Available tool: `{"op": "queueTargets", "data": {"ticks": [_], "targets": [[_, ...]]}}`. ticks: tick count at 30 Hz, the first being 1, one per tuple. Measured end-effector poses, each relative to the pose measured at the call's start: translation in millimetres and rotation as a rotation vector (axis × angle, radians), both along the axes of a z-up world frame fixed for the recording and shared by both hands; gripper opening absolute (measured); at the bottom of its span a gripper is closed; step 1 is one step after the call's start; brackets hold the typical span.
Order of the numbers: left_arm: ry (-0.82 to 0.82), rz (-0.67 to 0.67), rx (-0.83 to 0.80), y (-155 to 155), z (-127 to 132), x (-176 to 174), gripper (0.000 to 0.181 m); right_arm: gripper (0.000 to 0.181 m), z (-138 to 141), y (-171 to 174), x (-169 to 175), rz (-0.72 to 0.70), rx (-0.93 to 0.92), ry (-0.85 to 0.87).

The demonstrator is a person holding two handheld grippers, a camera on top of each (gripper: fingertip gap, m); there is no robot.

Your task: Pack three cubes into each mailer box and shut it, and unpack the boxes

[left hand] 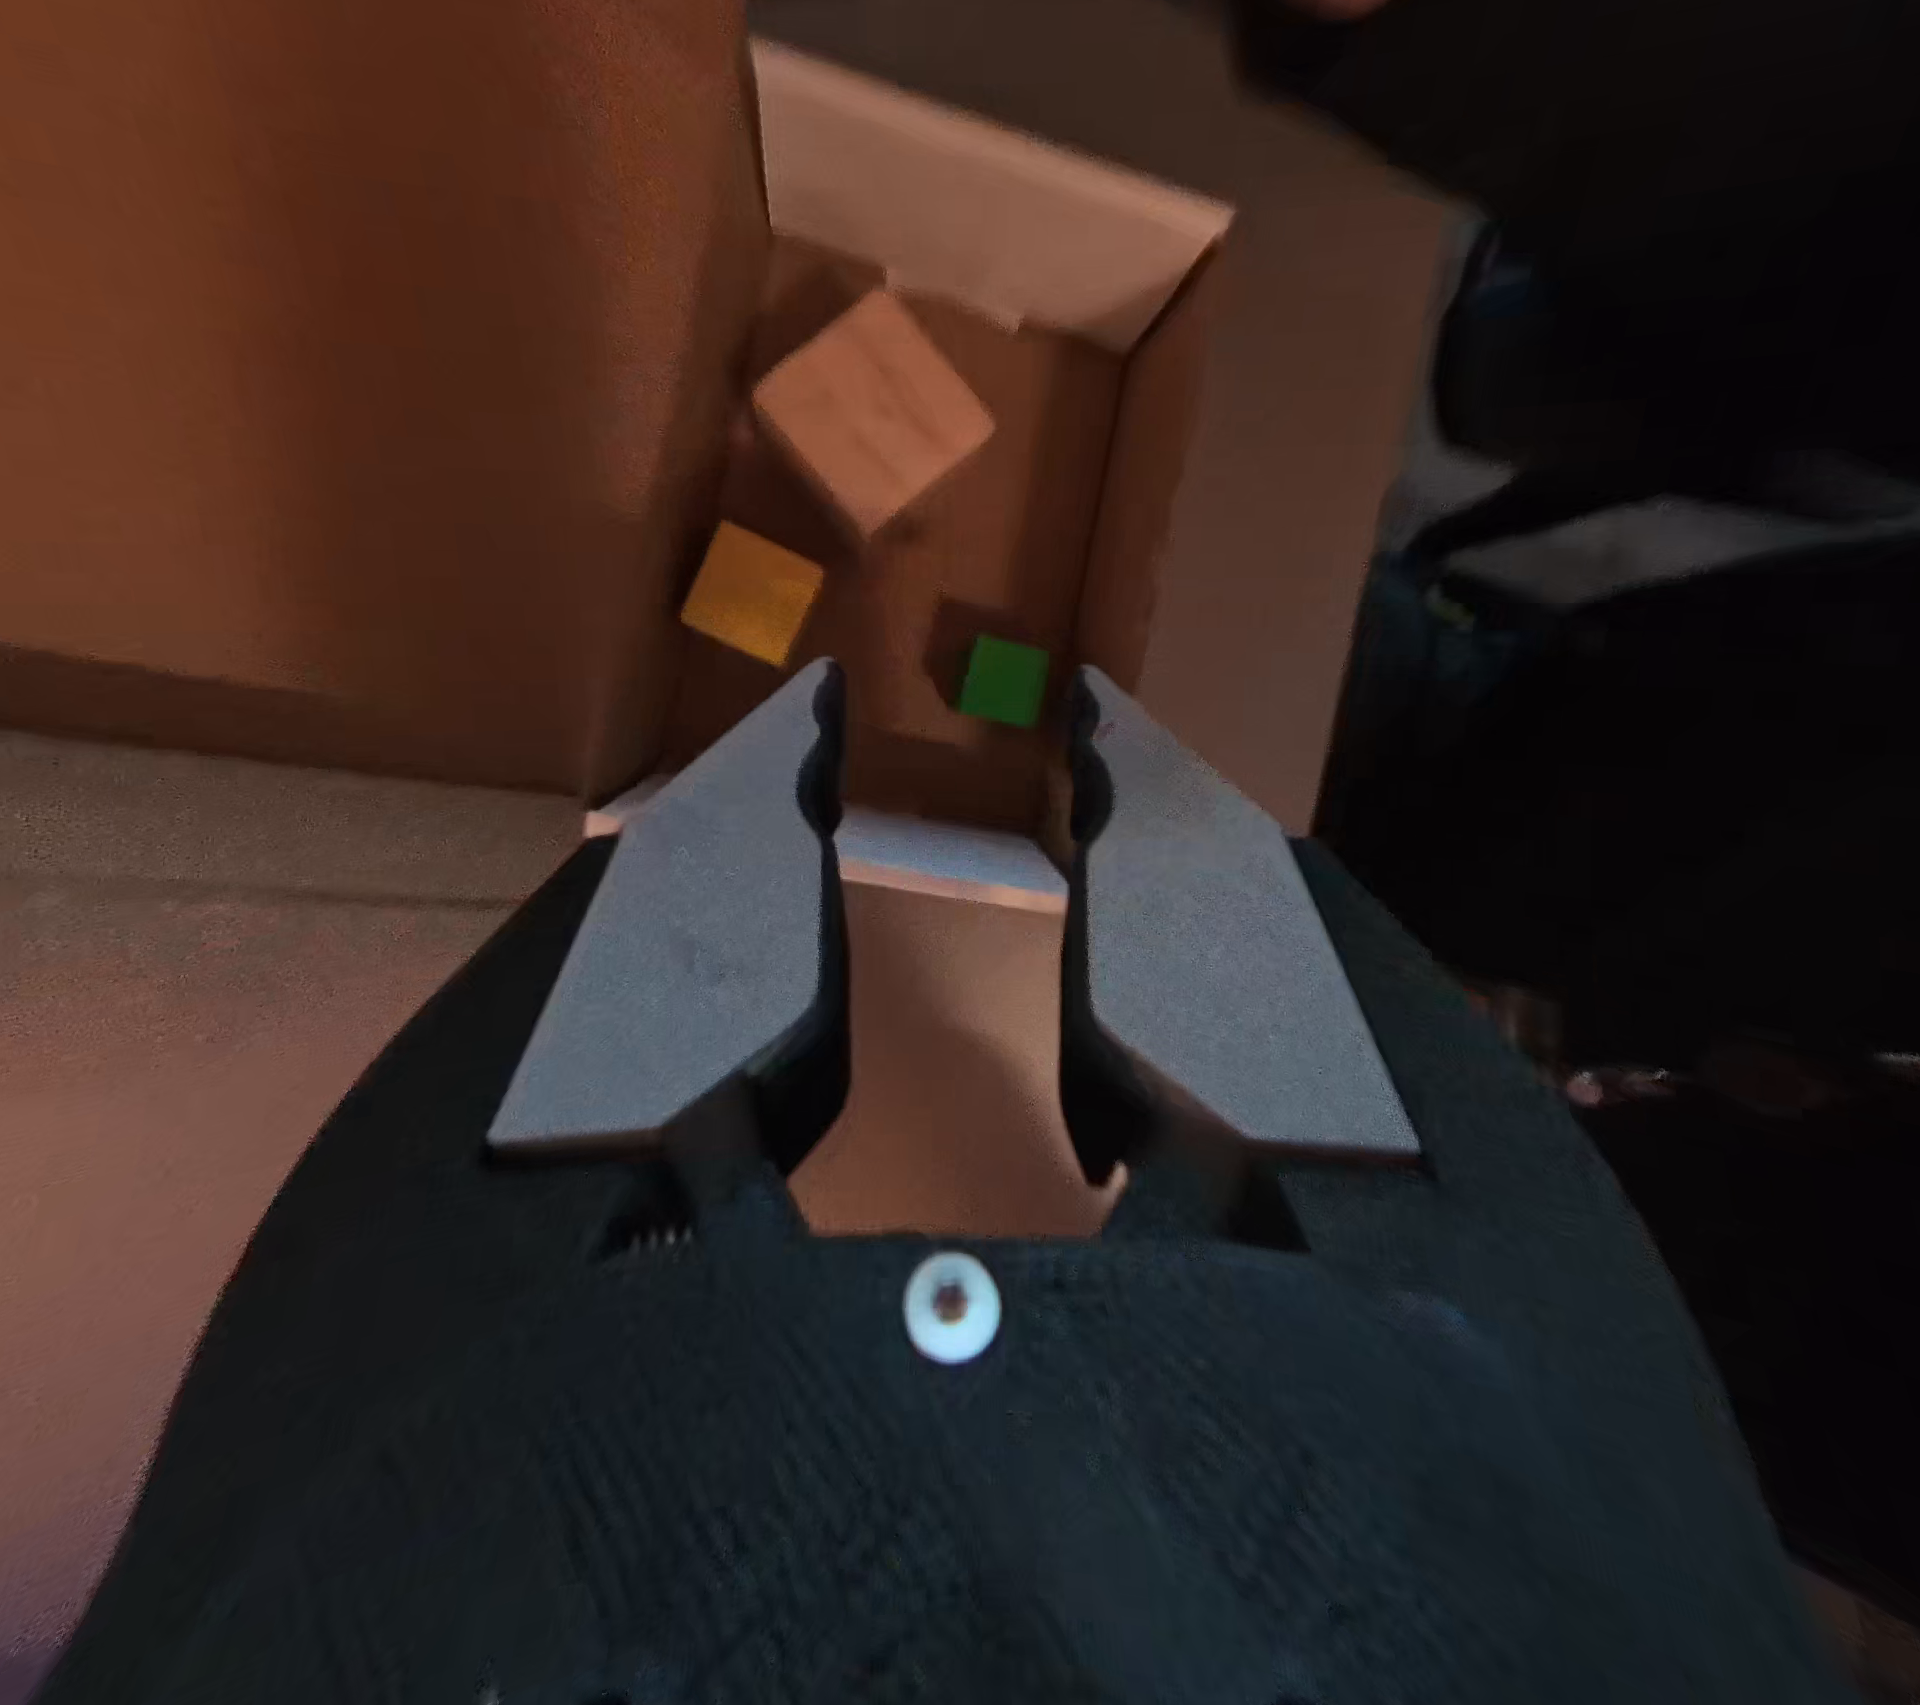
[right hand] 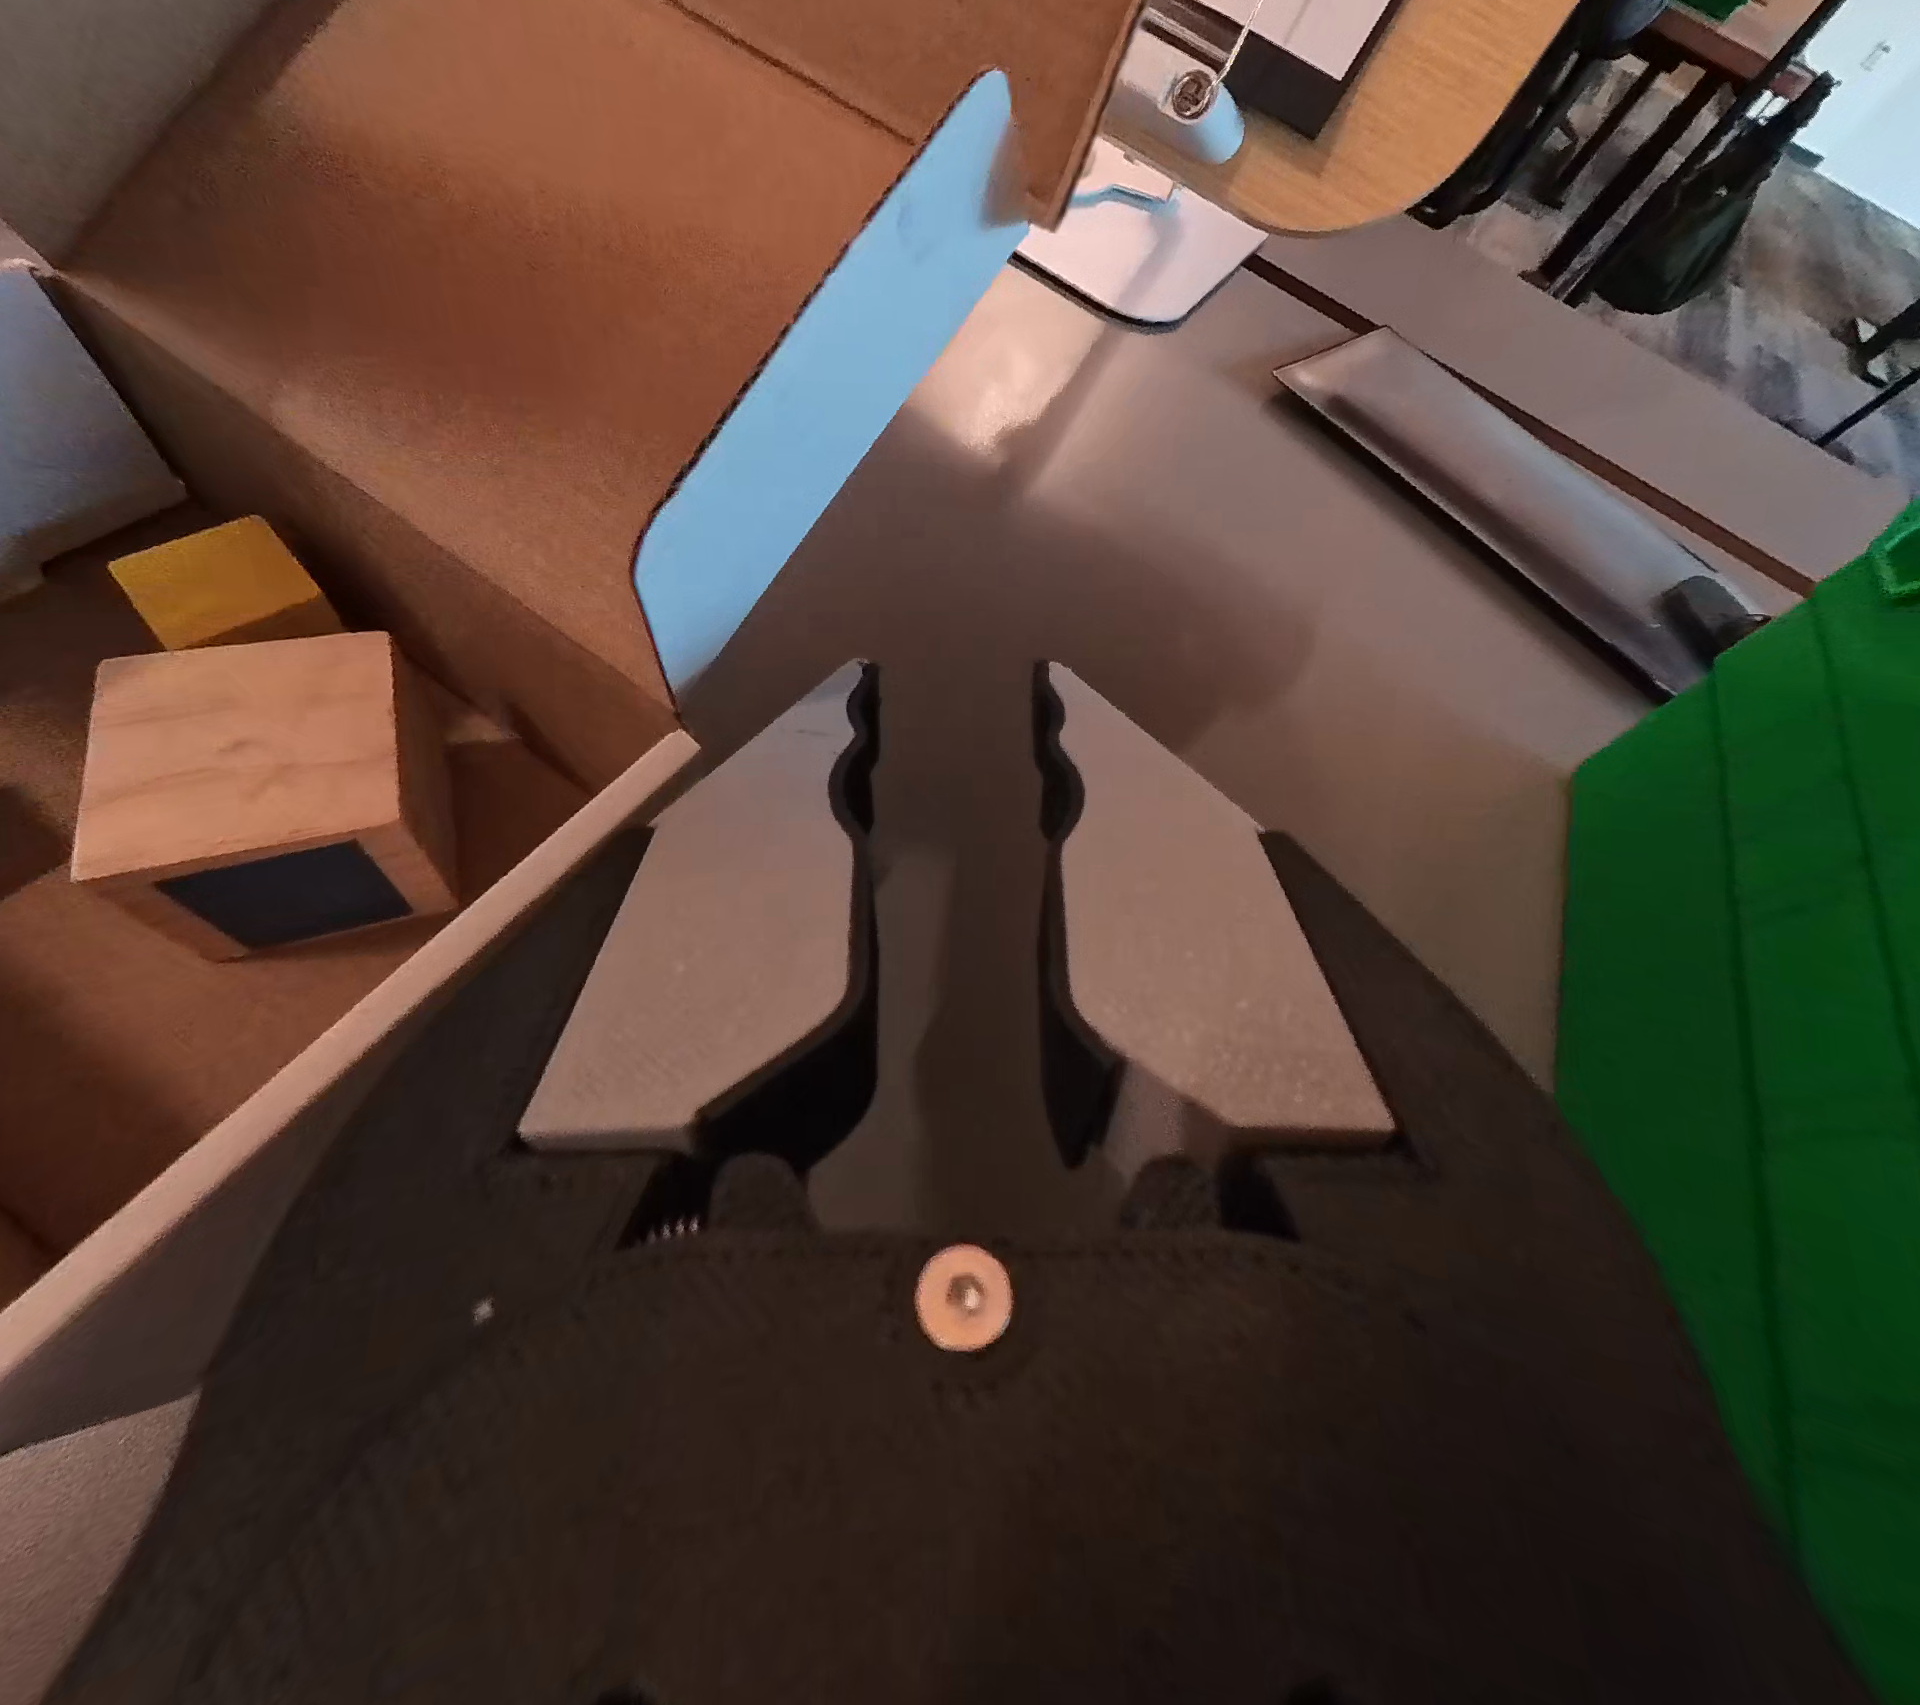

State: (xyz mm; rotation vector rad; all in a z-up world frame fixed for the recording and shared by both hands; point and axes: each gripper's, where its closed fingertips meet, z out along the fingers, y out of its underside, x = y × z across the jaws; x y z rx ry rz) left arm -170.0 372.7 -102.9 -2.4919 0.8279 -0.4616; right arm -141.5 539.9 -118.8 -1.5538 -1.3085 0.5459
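The left gripper hangs parted and empty over the near wall of the open mailer box, where a plain wooden cube, a yellow-faced cube and a green-faced cube lie (this view is blurred). The right gripper, also parted and empty, sits just outside the box's wall above the dark table, near the raised lid flap.

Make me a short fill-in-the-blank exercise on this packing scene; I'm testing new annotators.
1. The wooden cubes lie inside the open mailer ____.
2. Both the left hand-held gripper and the right hand-held gripper hold ____.
3. In the right wrist view, the cube behind the plain wooden one has a ____ top.

Missing words: box; nothing; yellow
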Motion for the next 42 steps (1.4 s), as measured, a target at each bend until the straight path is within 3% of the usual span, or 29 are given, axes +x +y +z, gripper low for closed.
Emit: {"op": "queueTargets", "data": {"ticks": [3,5,9,11,16,24,30,34,36,39,42], "targets": [[-0.182,0.056,0.198,-5,43,-9,0.040,0.028,-1,0,0,-0.001,-0.007,-0.003],[-0.257,0.167,0.276,-8,54,-33,0.029,0.029,-2,0,-1,-0.003,-0.011,-0.010],[-0.427,0.373,0.249,-10,50,-77,0.026,0.034,-6,6,0,-0.033,-0.026,-0.023],[-0.386,0.442,0.254,-6,38,-98,0.026,0.034,-6,10,2,-0.057,-0.036,-0.017],[-0.410,0.493,0.305,18,29,-120,0.029,0.034,1,15,5,-0.087,-0.072,0.043],[-0.646,0.354,0.284,35,33,-108,0.049,0.038,22,15,5,-0.104,-0.154,0.214],[-0.709,0.266,0.298,38,36,-97,0.046,0.040,43,6,1,-0.025,-0.266,0.363],[-0.747,0.225,0.287,42,33,-93,0.046,0.037,54,-11,-5,0.111,-0.399,0.456],[-0.788,0.186,0.269,39,30,-85,0.044,0.031,53,-20,-9,0.186,-0.489,0.465],[-0.824,0.192,0.259,39,30,-82,0.043,0.006,56,-32,-10,0.284,-0.580,0.481],[-0.800,0.169,0.306,37,35,-81,0.027,0.024,66,-31,-5,0.304,-0.593,0.527]]}}
